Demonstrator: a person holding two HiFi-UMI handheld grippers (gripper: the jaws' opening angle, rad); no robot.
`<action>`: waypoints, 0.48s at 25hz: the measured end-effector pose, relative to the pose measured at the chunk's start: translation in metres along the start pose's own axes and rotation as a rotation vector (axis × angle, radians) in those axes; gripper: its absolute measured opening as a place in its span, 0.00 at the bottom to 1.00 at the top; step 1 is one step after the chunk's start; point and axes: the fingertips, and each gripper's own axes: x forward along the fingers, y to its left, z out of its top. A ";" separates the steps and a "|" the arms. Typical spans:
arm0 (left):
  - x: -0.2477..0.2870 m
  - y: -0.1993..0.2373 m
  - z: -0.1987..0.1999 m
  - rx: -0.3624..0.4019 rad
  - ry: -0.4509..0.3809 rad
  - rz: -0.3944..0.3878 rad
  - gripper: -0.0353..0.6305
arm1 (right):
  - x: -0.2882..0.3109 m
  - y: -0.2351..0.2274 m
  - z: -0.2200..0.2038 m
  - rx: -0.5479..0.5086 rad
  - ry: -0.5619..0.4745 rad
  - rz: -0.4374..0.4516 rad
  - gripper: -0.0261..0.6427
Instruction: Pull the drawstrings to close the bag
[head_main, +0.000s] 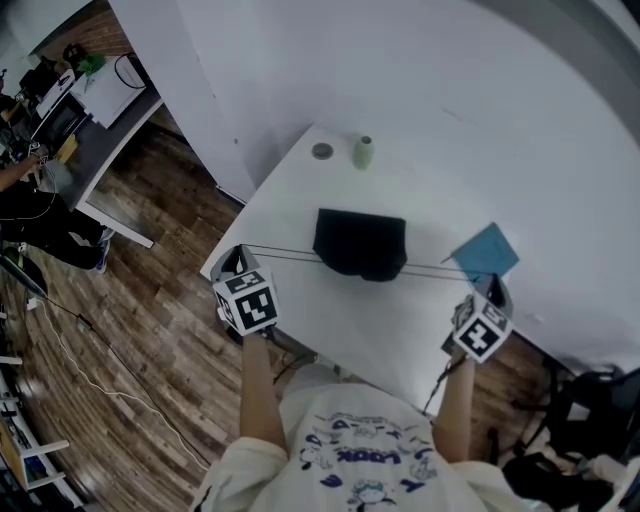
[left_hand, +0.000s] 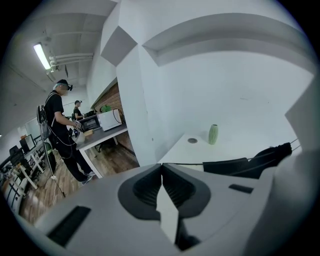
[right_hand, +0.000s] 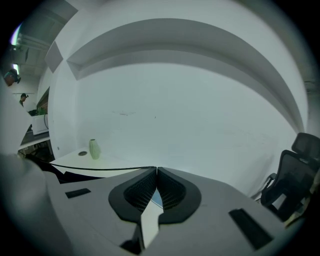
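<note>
Left gripper (head_main: 240, 252), lower left of frame, jaws pressed together, pinching left drawstring (head_main: 285, 252). Right gripper (head_main: 490, 284), lower right, pinching right drawstring (head_main: 440, 269). Both strings taut. Black bag (head_main: 360, 243) mid-frame on white table (head_main: 400, 330), between the grippers.

A white rectangular table (head_main: 340, 320) filled the middle of the head view. Near its far corner, upper centre of the frame, a pale green ribbed vase (head_main: 363, 152) stood upright just beside a small grey round disc (head_main: 322, 151). A blue square sheet (head_main: 486, 252) lay at centre right. Brown wood-plank floor (head_main: 150, 330) covered the left side, crossed by a thin white cable (head_main: 100, 380). A person in black clothes (left_hand: 60, 130) stood at the left of the left gripper view.
</note>
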 end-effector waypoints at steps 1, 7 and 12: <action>0.001 0.001 0.000 -0.005 -0.003 0.004 0.07 | 0.001 -0.001 0.000 0.006 0.001 0.000 0.05; 0.004 0.002 0.004 -0.009 -0.019 -0.003 0.07 | 0.006 -0.013 -0.004 0.028 0.023 0.000 0.05; 0.003 -0.003 0.000 -0.014 0.003 -0.027 0.07 | 0.009 -0.017 -0.009 0.034 0.035 -0.023 0.05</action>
